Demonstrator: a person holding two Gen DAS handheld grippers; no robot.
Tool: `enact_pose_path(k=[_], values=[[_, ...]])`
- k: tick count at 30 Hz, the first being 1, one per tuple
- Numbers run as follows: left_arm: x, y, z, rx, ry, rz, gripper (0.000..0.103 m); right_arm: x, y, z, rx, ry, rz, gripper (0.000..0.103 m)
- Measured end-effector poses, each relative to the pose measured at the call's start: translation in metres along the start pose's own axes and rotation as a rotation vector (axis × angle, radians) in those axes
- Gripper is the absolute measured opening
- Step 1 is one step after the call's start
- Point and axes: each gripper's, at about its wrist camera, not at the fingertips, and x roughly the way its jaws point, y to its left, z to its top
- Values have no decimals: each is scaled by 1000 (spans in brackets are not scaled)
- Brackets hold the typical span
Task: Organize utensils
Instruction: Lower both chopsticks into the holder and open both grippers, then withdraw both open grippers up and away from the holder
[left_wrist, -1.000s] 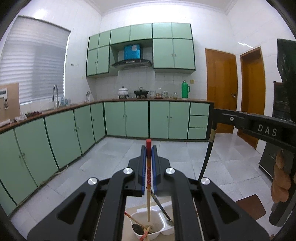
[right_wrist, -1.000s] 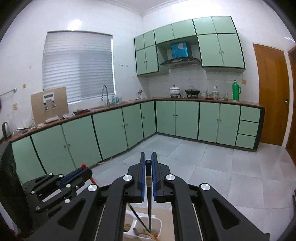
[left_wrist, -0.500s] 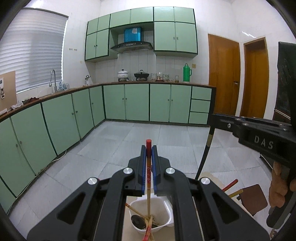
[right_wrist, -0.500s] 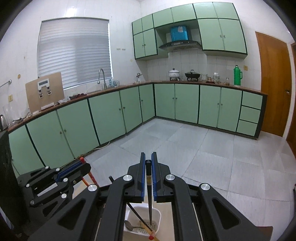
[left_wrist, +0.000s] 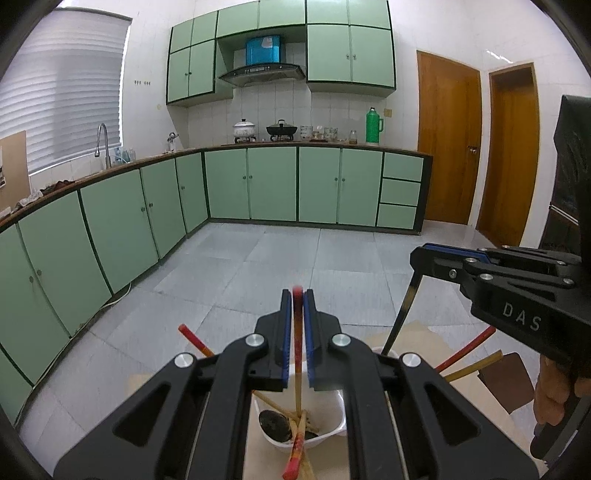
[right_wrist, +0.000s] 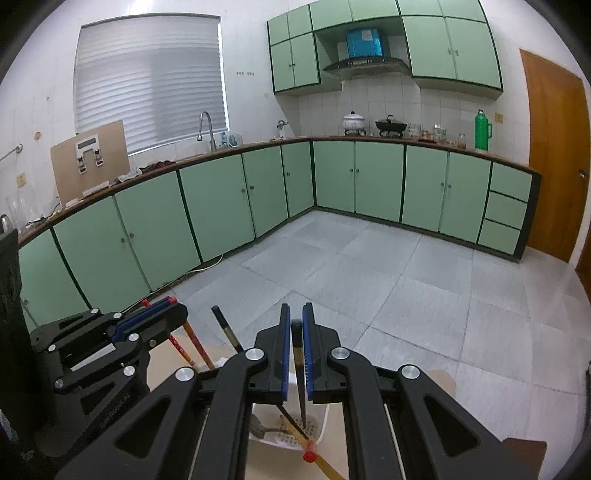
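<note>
Chopsticks everywhere: left gripper (left_wrist: 297, 295) is clamped on a red-tipped chopstick (left_wrist: 296, 354) standing upright over the white bowl (left_wrist: 334, 410), and right gripper (right_wrist: 293, 314) pinches a dark chopstick (right_wrist: 300, 373) above the white basket (right_wrist: 322, 417). Both sit on a tan table (right_wrist: 439, 380); green cabinets (right_wrist: 214, 206), grey tile floor (left_wrist: 280, 258).

Red-tipped chopstick (left_wrist: 297, 354) upright over white bowl (left_wrist: 334, 404), dark chopstick (right_wrist: 300, 376) upright over white basket (right_wrist: 322, 419)

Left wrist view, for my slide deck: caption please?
Left gripper lowers a red-tipped chopstick into a white holder.
</note>
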Motion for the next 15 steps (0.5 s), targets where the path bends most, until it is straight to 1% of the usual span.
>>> enact_pose_path(k=[2,4,6,9,13,15], values=[[0,1,-1,-3,4,1,7,-1,-1,-1,3,1,0,7],[-1,2,-2,-6,3,2,10,-2,-2,-2,5,-1,-1,9],[-3,3,-1,-10,0,5,19,-4,-6,0,13,-6,-1,18],[-6,0,2,-15,-10,17,29,-10,-11,1,20,-19,-6,25],[-13,2,1,-18,-20,21,34,-18,-15,1,30,-34,-9,30],[-18,2,1,-20,-27,24,39,-24,-18,0,34,-44,-14,37]])
